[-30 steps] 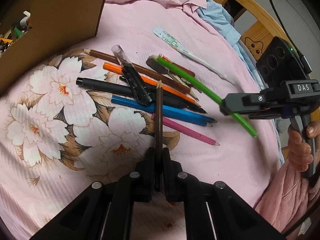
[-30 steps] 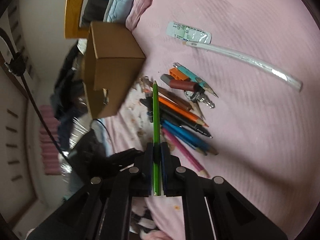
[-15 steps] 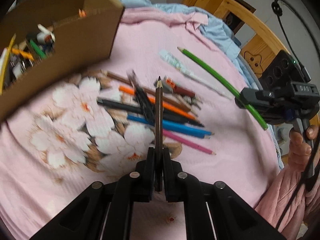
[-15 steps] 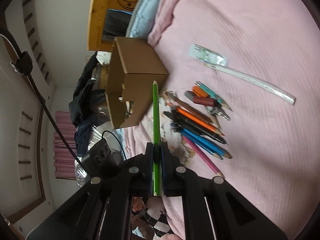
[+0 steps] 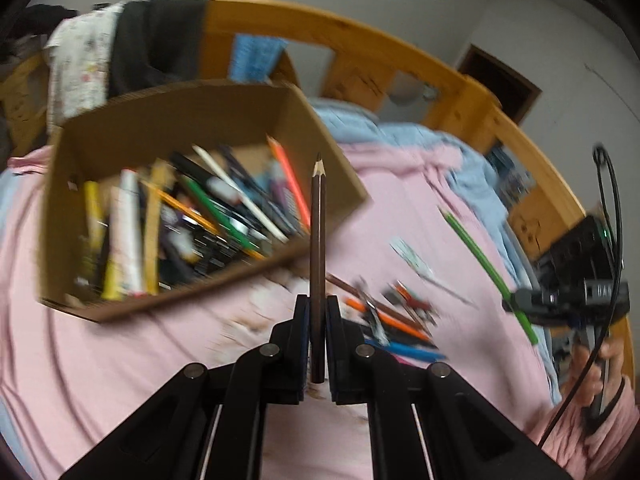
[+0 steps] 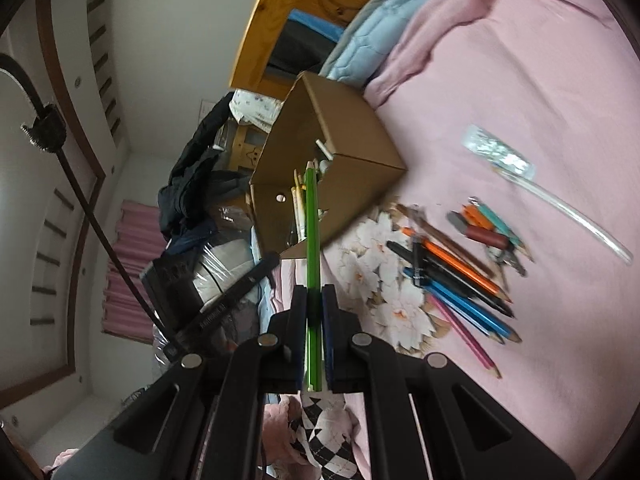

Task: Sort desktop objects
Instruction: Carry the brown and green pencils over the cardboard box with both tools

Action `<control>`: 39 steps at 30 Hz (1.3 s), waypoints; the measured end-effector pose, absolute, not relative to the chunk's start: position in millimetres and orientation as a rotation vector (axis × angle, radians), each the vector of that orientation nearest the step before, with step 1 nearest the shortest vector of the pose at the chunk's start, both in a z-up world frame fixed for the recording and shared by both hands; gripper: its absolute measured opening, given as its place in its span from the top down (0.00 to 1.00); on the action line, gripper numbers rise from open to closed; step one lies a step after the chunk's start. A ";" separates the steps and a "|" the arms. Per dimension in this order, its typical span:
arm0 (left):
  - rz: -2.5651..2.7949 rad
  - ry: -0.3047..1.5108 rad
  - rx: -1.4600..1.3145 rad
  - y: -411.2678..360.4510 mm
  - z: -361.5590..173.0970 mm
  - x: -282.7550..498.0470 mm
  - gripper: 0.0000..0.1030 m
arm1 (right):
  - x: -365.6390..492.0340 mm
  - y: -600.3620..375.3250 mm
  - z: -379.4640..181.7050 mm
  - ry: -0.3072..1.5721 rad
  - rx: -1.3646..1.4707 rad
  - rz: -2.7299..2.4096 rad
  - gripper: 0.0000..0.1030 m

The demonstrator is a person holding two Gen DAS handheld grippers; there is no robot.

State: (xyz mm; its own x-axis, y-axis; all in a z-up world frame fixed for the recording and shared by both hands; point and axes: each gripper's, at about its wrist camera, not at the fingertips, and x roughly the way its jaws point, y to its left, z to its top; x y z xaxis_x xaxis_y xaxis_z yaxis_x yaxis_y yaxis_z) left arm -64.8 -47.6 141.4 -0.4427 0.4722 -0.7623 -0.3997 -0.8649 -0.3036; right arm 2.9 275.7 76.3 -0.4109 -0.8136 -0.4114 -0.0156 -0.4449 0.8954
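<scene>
Above a pink bedspread (image 6: 540, 92), the left claw (image 5: 318, 320) clamps a brown pencil (image 5: 317, 248) between its fingers, the sharpened tip pointing forward over the near wall of an open cardboard box (image 5: 332, 152) crammed with pens and pencils. The right claw (image 6: 314, 308) grips a green pencil (image 6: 311, 232), its tip aimed toward the same box. Beside the box, a loose heap of pencils and pens (image 6: 460, 276) lies on the bed's floral patch.
</scene>
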 end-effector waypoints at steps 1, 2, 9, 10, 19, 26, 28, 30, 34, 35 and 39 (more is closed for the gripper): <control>2.327 -0.105 -1.248 -55.8 146.4 -69.6 0.93 | -2.5 270.5 78.9 -1.186 1.249 -1.911 0.93; 2.348 -0.107 -1.248 -62.6 150.4 -74.0 0.93 | -10.3 264.1 81.7 -1.172 1.251 -1.913 0.93; 2.432 -0.075 -1.288 -99.3 160.4 -109.9 0.93 | -73.9 219.8 97.1 -1.095 1.239 -1.926 0.93; 2.435 -0.064 -1.297 -102.3 158.6 -114.9 0.93 | -85.8 211.5 99.2 -1.083 1.234 -1.929 0.93; 2.444 -0.056 -1.326 -117.4 137.2 -130.7 0.93 | -131.3 172.9 92.2 -1.051 1.260 -1.910 0.93; 2.458 -0.030 -1.313 -120.0 132.8 -135.0 0.93 | -141.3 166.1 79.7 -1.041 1.303 -1.925 0.93; 2.470 -0.023 -1.306 -121.8 132.6 -137.2 0.93 | -146.2 164.8 77.9 -1.056 1.297 -1.930 0.93; 2.478 -0.021 -1.300 -123.6 131.5 -140.4 0.93 | -150.8 163.7 77.0 -1.066 1.290 -1.935 0.93; 2.497 0.003 -1.292 -124.3 128.0 -144.7 0.93 | -163.6 155.4 75.5 -1.055 1.295 -1.949 0.93; 2.497 0.004 -1.293 -124.2 126.5 -146.4 0.93 | -168.2 151.8 74.3 -1.045 1.303 -1.957 0.93; 2.492 -0.009 -1.292 -123.7 122.0 -152.6 0.93 | -180.2 142.6 71.5 -0.999 1.332 -1.990 0.93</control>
